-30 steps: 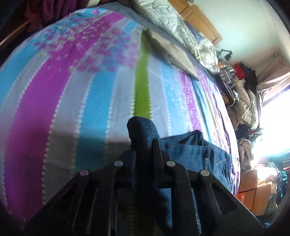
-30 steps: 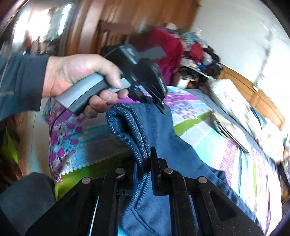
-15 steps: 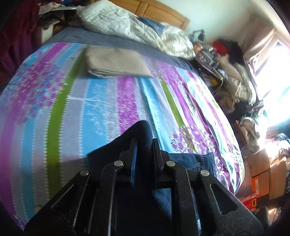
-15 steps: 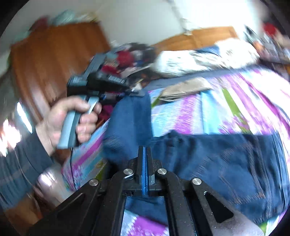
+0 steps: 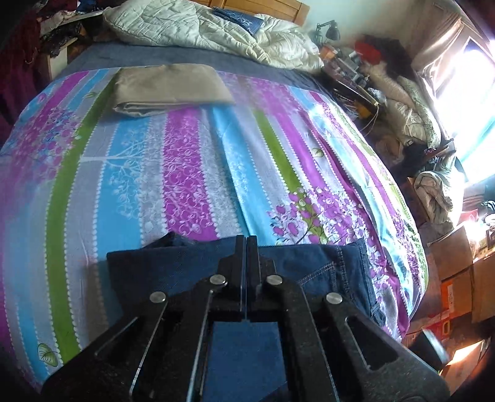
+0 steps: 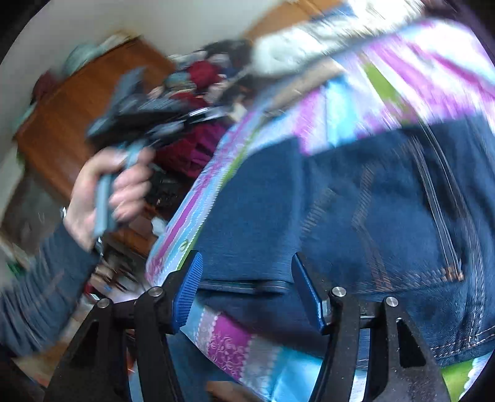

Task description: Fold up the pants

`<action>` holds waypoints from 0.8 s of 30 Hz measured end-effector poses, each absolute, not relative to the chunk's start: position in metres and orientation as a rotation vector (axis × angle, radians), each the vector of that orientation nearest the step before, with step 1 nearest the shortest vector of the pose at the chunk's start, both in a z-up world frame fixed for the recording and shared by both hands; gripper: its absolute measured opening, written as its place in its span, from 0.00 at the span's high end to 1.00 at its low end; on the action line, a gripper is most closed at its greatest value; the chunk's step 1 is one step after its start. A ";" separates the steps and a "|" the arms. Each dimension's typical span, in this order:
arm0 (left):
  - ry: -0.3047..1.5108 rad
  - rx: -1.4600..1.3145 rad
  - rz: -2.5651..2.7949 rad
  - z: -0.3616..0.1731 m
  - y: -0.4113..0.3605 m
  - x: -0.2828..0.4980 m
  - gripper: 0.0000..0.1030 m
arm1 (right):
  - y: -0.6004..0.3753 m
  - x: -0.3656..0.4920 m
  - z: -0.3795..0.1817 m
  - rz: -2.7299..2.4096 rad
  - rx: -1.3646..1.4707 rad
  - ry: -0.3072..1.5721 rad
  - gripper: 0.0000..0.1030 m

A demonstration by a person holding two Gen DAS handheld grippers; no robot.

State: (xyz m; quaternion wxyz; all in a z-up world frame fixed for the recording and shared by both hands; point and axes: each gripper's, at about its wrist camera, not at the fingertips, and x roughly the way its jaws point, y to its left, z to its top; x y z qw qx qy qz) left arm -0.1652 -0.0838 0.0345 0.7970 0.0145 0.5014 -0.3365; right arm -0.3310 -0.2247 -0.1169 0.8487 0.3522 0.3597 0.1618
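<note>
Dark blue jeans [image 5: 324, 263] lie folded flat on the striped bedspread [image 5: 185, 170] near its front edge, the waist end with its pocket seams [image 6: 433, 216] to the right. My left gripper [image 5: 246, 244] hovers over them with its fingers pressed together and no cloth between them. In the right wrist view it is a blurred black tool [image 6: 139, 108] in a person's hand [image 6: 108, 191], off the left side of the bed. My right gripper [image 6: 247, 278] stands open just above the jeans' near folded edge, blue pads [image 6: 188, 290] apart and empty.
A folded beige cloth [image 5: 167, 86] lies at the far end of the bed, with a white quilt [image 5: 201, 27] behind it by the headboard. Cardboard boxes [image 5: 458, 278] and piled clutter line the right side. A wooden wardrobe [image 6: 71, 123] stands on the left.
Both grippers carried the leg end across and let go of it; the jeans now lie folded flat. The right one opened. The left one closed empty and drew back.
</note>
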 end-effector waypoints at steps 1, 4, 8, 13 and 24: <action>1.079 0.032 -0.716 0.032 -0.079 -0.168 1.00 | -0.233 -0.326 -0.128 0.355 0.809 0.779 0.37; 1.102 0.008 -0.703 0.022 -0.062 -0.167 1.00 | -0.243 -0.307 -0.159 0.376 0.929 0.862 0.49; 1.154 -0.011 -0.695 0.007 -0.051 -0.166 1.00 | -0.239 -0.288 -0.163 0.429 0.942 0.899 0.52; 1.182 0.009 -0.716 0.001 -0.056 -0.166 1.00 | -0.221 -0.268 -0.149 0.415 0.776 0.948 0.53; 1.281 0.159 -0.714 -0.017 -0.095 -0.169 0.98 | -0.197 -0.265 -0.153 0.514 0.865 0.922 0.79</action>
